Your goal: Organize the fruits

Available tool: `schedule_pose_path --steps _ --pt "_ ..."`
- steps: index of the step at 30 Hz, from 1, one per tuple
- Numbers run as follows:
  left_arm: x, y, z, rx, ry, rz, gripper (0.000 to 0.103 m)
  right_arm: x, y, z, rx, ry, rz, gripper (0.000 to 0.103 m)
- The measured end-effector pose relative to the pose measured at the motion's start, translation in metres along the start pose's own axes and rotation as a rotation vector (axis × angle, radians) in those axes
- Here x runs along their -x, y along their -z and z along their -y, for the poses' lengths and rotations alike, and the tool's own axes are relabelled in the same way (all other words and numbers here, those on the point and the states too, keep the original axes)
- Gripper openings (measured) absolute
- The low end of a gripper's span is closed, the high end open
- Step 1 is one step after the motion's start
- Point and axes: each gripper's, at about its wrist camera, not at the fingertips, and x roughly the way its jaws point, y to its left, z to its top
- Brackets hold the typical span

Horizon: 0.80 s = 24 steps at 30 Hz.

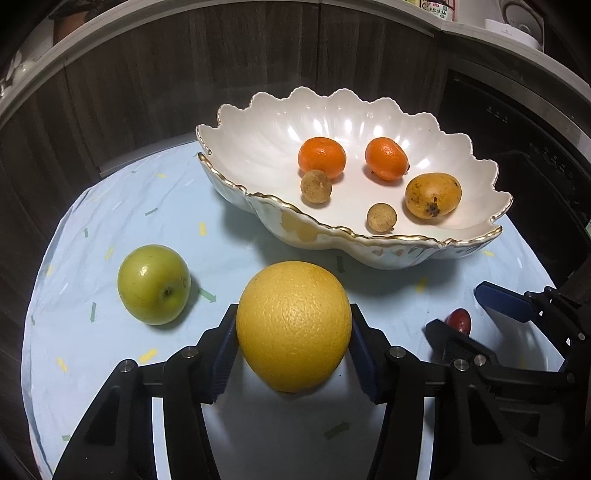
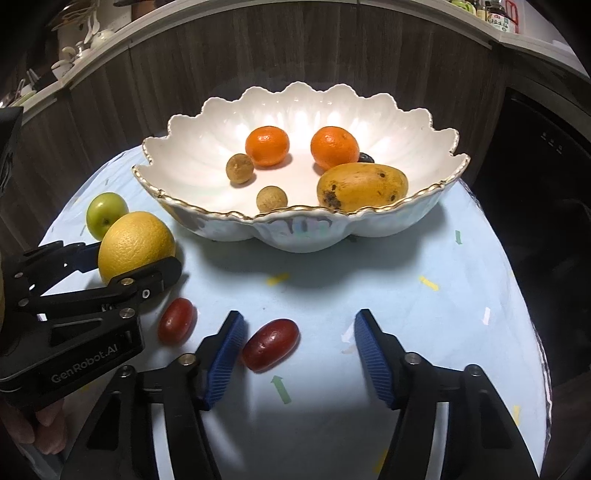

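My left gripper (image 1: 293, 325) is shut on a large yellow orange (image 1: 293, 325), also seen in the right wrist view (image 2: 135, 243). A green apple (image 1: 153, 284) lies left of it on the blue cloth. The white scalloped bowl (image 1: 258, 122) holds two tangerines (image 1: 322, 157), two longans (image 1: 316, 186) and a mango (image 1: 433, 199). My right gripper (image 2: 299, 347) is open low over the cloth, with a red grape tomato (image 2: 270, 344) between its fingers, close to the left one. A second red tomato (image 2: 176, 320) lies further left.
The round table is covered by a light blue cloth (image 2: 424, 332) with its edge close on the right. Dark wood panelling and a shelf with bottles (image 2: 498, 14) stand behind the bowl. A small dark fruit (image 2: 366, 158) peeks out behind the right tangerine.
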Motion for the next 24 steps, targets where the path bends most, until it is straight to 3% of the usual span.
schedule_pose_path --steps 5,6,24 --pt "0.002 0.001 0.001 0.005 -0.007 0.002 0.054 0.000 0.000 0.003 -0.006 0.013 0.007 0.026" --pt "0.002 0.002 0.001 0.008 -0.008 0.002 0.054 0.000 0.000 0.004 -0.008 0.013 0.008 0.024" --pt "0.020 0.003 -0.001 0.036 -0.026 0.018 0.053 0.013 -0.001 0.006 -0.027 0.012 0.038 0.022"
